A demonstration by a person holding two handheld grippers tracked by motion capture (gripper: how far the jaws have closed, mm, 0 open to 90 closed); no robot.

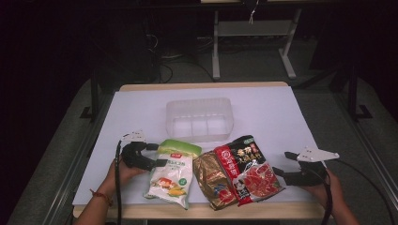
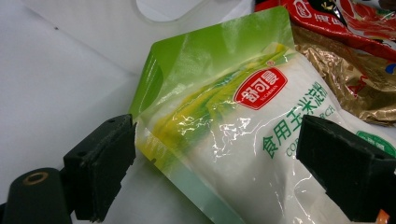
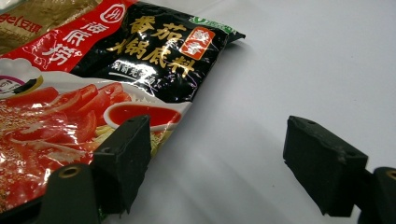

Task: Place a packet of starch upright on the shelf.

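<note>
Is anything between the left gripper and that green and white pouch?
Nothing visible. The left gripper is open with the green and white pouch already between its jaws, no pad pressing yet. The gold packet lies beside the pouch, away from the gripper.

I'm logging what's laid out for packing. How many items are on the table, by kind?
Food pouches: 3, namely the green and white pouch, the gold pouch and the red and black pouch
Clear plastic tub: 1
Total: 4
</note>
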